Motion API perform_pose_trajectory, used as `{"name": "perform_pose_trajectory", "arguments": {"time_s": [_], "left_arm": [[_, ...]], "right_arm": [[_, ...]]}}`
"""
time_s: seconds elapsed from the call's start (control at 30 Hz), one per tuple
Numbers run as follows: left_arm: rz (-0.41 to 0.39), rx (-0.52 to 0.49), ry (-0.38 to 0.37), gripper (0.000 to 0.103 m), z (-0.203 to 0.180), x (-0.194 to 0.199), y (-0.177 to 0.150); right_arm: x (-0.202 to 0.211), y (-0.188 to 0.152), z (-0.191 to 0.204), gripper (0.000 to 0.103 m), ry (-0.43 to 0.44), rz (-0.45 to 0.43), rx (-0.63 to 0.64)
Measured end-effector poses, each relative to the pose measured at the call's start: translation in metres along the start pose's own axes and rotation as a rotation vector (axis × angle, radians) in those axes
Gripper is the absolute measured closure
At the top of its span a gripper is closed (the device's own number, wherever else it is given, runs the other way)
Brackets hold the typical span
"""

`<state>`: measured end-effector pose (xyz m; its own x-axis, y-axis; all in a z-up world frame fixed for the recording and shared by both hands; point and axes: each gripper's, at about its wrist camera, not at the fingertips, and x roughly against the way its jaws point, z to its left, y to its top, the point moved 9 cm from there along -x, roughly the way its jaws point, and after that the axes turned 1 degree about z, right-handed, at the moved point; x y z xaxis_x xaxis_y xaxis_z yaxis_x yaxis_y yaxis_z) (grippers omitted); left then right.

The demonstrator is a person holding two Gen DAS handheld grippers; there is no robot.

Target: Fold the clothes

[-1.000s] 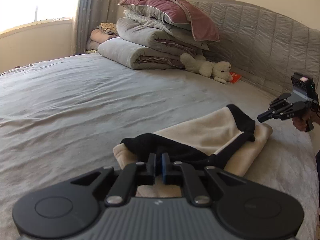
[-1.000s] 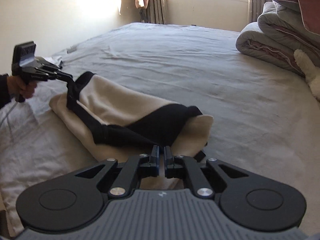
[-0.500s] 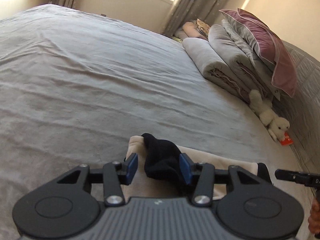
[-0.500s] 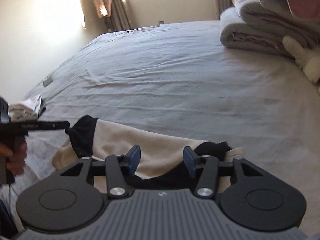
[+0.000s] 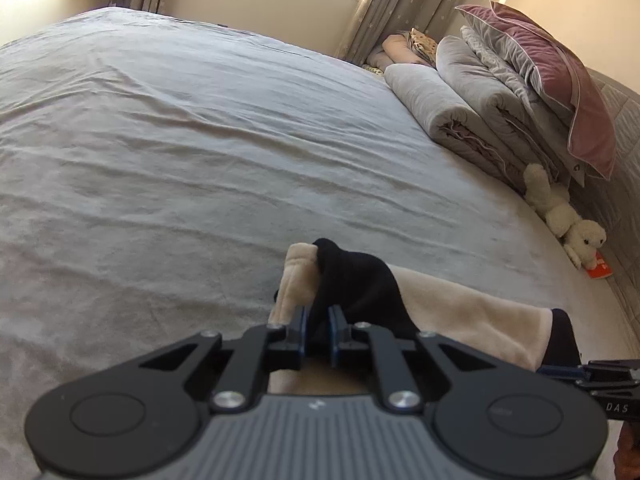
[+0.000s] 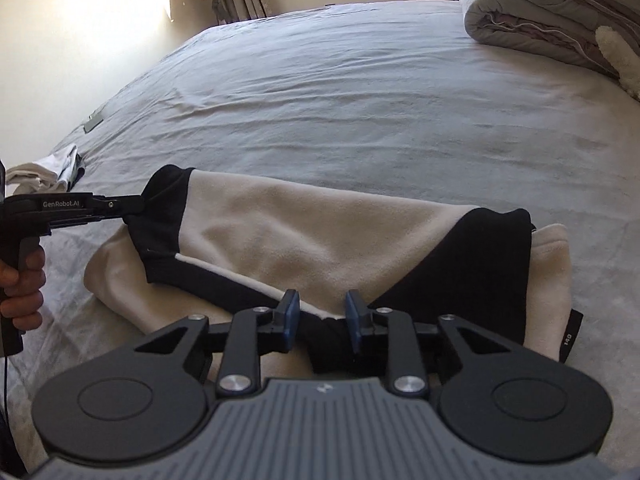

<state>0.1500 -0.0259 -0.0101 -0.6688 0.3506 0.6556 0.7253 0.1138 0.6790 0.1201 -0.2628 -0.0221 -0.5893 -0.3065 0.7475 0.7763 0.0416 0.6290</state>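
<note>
A cream and black garment (image 6: 312, 240) lies partly folded near the bed's (image 6: 360, 100) near edge. The left gripper (image 5: 318, 330) is closing, pinching black cloth. The right gripper (image 6: 322, 316) is closing around a black fold, seemingly not yet pressing.

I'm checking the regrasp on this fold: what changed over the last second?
Both grippers let go of the cream and black garment, opened, and moved to new spots. The left gripper is closing on a black cuff; the right gripper is closing over the black edge, not yet pinching. The garment stays folded on the bed.
</note>
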Motion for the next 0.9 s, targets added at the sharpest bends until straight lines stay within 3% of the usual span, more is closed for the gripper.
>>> {"name": "perform_pose_trajectory", "arguments": {"time_s": [0.27, 0.4, 0.53, 0.63, 0.87, 0.9], "left_arm": [[0.015, -0.08, 0.051, 0.092, -0.002, -0.004, -0.009], [0.023, -0.059, 0.031, 0.09, 0.001, -0.003, -0.007], [0.027, -0.047, 0.029, 0.089, 0.001, -0.003, -0.008], [0.024, -0.027, 0.021, 0.089, 0.001, -0.002, -0.006], [0.014, -0.01, 0.007, 0.091, -0.002, 0.0, -0.005], [0.013, 0.0, 0.005, 0.092, -0.001, 0.001, -0.004]], "right_arm": [[0.002, -0.001, -0.006, 0.078, 0.01, 0.007, -0.005], [0.022, 0.008, -0.036, 0.064, -0.009, -0.063, -0.163], [0.041, 0.01, -0.081, 0.064, -0.076, -0.115, -0.354], [0.047, 0.007, -0.093, 0.064, -0.086, -0.119, -0.416], [0.039, -0.005, -0.091, 0.064, -0.127, -0.055, -0.397], [0.037, -0.007, -0.09, 0.072, -0.135, -0.045, -0.385]]}}
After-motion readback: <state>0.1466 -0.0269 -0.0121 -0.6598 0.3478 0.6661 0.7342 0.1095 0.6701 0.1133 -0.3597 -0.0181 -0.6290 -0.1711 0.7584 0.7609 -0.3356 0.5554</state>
